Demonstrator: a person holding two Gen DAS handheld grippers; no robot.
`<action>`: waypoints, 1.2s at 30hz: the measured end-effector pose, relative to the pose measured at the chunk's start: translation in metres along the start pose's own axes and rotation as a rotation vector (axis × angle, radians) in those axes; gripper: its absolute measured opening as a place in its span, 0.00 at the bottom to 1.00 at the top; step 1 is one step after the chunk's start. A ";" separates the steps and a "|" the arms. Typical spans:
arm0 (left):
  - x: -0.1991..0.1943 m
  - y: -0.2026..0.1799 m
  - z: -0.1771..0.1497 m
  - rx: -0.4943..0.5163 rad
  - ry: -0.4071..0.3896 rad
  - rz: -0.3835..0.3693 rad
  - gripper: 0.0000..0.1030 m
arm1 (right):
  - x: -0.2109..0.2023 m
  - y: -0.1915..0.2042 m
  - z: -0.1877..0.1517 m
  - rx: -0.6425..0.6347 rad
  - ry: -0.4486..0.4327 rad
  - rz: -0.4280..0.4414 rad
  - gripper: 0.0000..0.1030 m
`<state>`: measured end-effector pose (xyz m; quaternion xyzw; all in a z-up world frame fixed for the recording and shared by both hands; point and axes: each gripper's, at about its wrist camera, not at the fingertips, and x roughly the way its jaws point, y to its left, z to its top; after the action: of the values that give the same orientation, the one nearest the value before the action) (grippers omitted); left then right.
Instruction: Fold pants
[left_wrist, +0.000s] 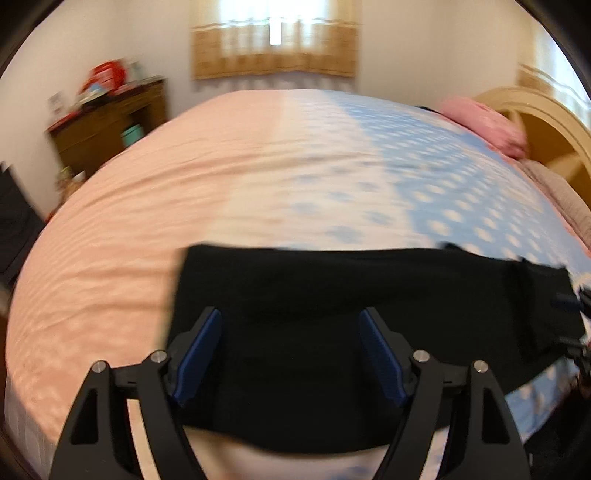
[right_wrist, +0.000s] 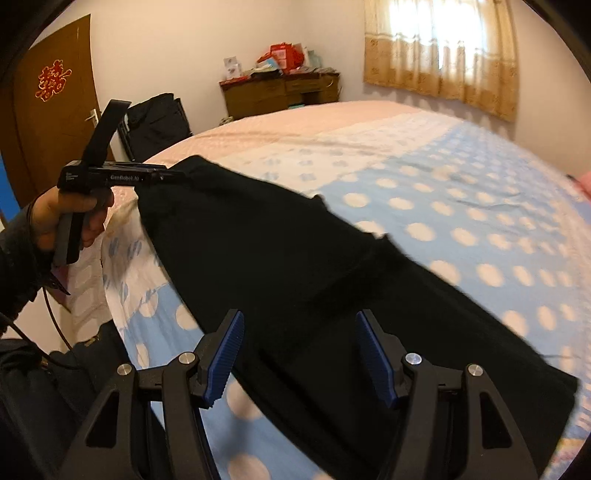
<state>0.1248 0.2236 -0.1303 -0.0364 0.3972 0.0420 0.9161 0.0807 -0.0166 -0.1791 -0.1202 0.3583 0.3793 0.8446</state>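
The black pants (right_wrist: 295, 280) lie in a long band across the near edge of the bed (right_wrist: 424, 177), one end toward its near-left corner, the other toward the near-right; the left gripper (left_wrist: 290, 350) stands wide apart over the cloth with nothing between its blue pads (left_wrist: 199, 354), holding nothing; the right gripper (right_wrist: 299, 354) is likewise spread and empty above the band's nearer end. In my judgement a careless pinch could catch a single layer and drag the fold askew, since the cloth looks stacked; the band sits so close to the bed's edge that a tug toward it could slide the pants off. Both views are smeared by motion; seams and layers vanish in the black; the pants' lower edge is cut off behind the fingers.
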 end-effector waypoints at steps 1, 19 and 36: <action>0.001 0.009 -0.002 -0.021 0.000 0.015 0.77 | 0.010 -0.001 0.000 0.000 0.017 0.003 0.62; 0.017 0.039 -0.010 -0.079 0.000 -0.038 0.64 | -0.026 -0.002 -0.023 0.079 -0.055 -0.055 0.63; 0.004 0.043 -0.005 -0.200 0.031 -0.202 0.22 | -0.033 0.004 -0.030 0.072 -0.102 -0.092 0.63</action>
<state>0.1195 0.2661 -0.1378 -0.1680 0.3993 -0.0117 0.9012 0.0479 -0.0465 -0.1770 -0.0865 0.3222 0.3328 0.8820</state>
